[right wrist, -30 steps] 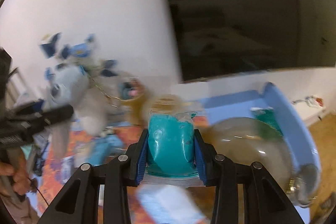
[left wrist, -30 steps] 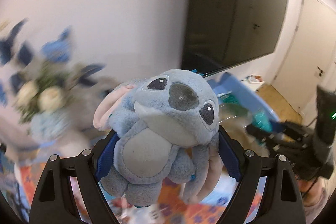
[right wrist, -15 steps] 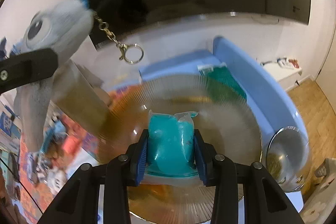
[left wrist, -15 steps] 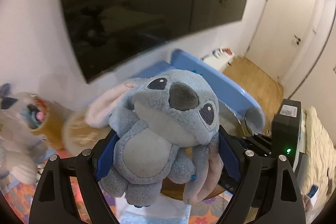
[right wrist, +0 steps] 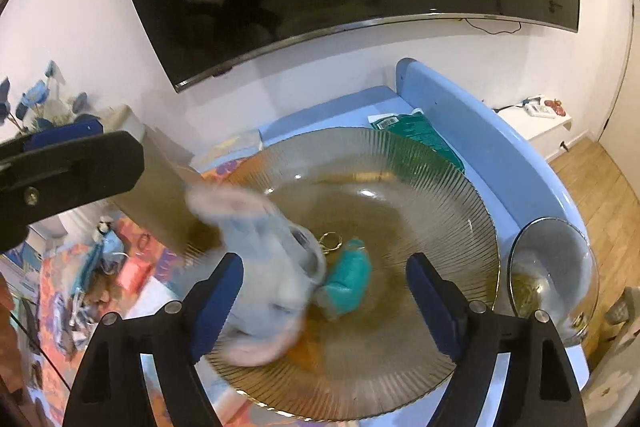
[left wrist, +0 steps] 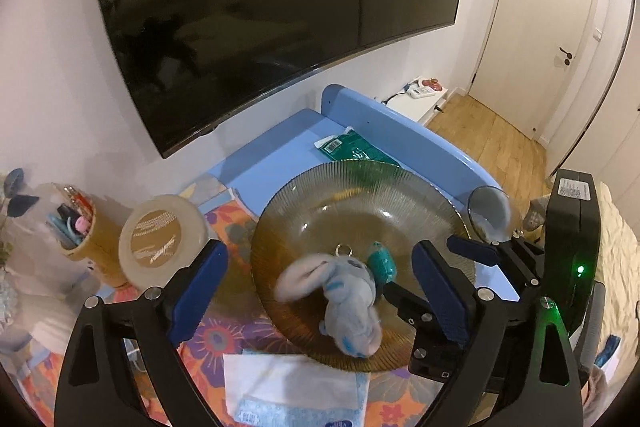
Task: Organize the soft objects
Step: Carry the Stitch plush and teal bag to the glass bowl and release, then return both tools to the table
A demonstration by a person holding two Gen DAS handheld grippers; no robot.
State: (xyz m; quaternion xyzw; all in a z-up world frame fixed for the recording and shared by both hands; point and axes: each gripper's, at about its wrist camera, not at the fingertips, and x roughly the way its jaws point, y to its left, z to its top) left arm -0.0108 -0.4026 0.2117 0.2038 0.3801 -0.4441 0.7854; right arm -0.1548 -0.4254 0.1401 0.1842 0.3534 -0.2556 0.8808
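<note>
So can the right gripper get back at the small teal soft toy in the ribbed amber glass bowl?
Probably yes. The right gripper is open, and the teal toy lies between its fingers in the bowl. The grey-blue plush leans against it and may get pinched too.

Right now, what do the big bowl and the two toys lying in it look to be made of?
Big bowl: amber-tinted glass or clear plastic, glossy; fine radial ribs, see-through, bright highlights. I cannot tell which. Grey-blue plush toy: soft fuzzy fabric with a floppy pinkish ear and a small metal key ring; blurred. Teal toy: soft-looking teal body under what seems a shiny clear wrap; uncertain.
</note>
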